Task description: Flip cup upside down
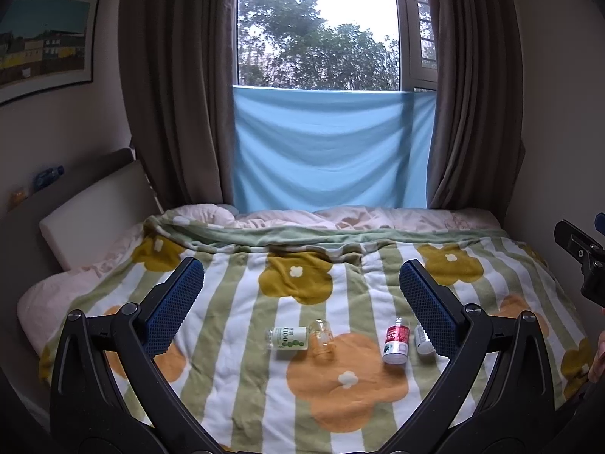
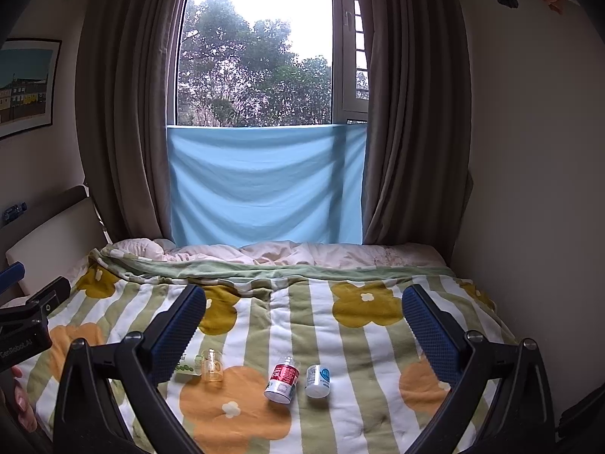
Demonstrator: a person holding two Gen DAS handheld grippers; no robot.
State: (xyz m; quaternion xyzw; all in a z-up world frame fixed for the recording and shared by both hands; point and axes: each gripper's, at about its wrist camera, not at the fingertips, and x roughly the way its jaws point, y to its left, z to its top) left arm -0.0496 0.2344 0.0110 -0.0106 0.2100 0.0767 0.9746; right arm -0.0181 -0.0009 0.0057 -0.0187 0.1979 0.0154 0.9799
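Four small containers lie or stand in a loose row on the bed. A white bottle with green dots (image 1: 288,337) lies on its side, its end just beside the cup (image 1: 321,336). To the right, well apart from the cup, a red-labelled bottle (image 1: 395,343) leans toward the window, and a small white bottle (image 2: 317,380) with a blue label sits just beside it (half hidden behind a finger in the left wrist view). Whether any of them holds anything cannot be told.

The cup is small, clear and faintly amber-tinted; it stands on the blanket (image 1: 242,378) near the bed's front edge, at the rim of an orange flower print. The right wrist view suggests its mouth faces up, though the glass is too small and see-through to be sure.

The left gripper (image 1: 300,291) hangs above the bed with its blue-padded fingers spread wide, holding nothing; the right gripper (image 2: 304,319) does the same.

The blanket is striped green and white with yellow and orange flowers, over pale pink bedding (image 2: 287,251). Behind it, brown curtains (image 1: 174,87) frame a window (image 1: 317,22) showing trees, with a light blue cloth (image 1: 329,151) across its lower half. A framed picture (image 1: 43,38) hangs on the left wall.
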